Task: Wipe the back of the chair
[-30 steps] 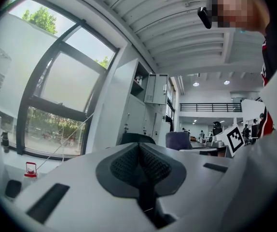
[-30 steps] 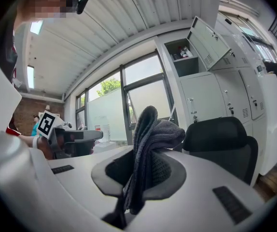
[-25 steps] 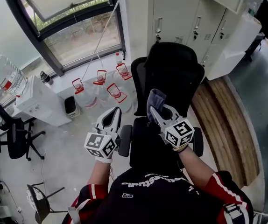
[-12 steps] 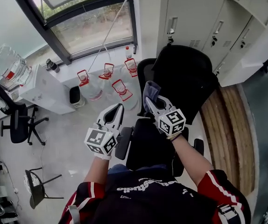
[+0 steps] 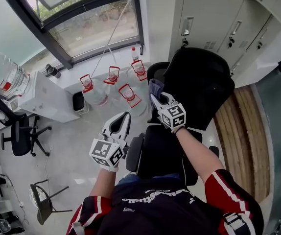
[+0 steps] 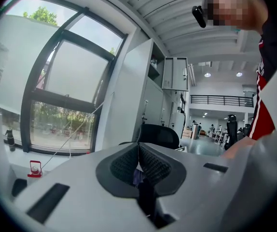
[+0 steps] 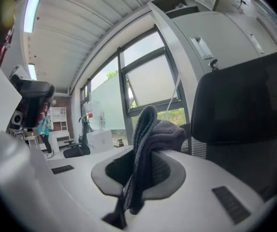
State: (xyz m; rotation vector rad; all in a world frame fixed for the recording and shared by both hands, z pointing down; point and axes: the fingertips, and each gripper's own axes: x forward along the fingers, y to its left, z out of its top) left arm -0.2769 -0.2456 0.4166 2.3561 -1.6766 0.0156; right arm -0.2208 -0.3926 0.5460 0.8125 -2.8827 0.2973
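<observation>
My right tongs (image 5: 159,101) have travelled up and forward since a second ago, from over the seat (image 5: 162,151) to the near edge of the chair back (image 5: 199,82). My left tongs (image 5: 124,117) have barely shifted.

The right tongs are clenched on the grey cloth (image 5: 155,87). I grip it by a fold so that a thick bunch stands proud of the tips, and the fabric, not the plastic, should meet the chair. In the right gripper view the cloth (image 7: 162,132) rises between the jaws and flops over to the right, towards the black back panel (image 7: 244,100) that fills that side. From above, the cloth sits just beside the panel's left edge, low down where the back joins the seat. I cannot tell whether it is touching yet.

The left tongs hang off to the left of the chair, over the floor and clear of the armrest (image 5: 134,153). In the left gripper view their jaws (image 6: 138,146) are closed together. A purplish sliver shows at the seam, but I cannot make out what it is. I judge they wait there to stay out of the wiping arm's way.

I reckon the wipe is only starting, with the whole back left to cover.
</observation>
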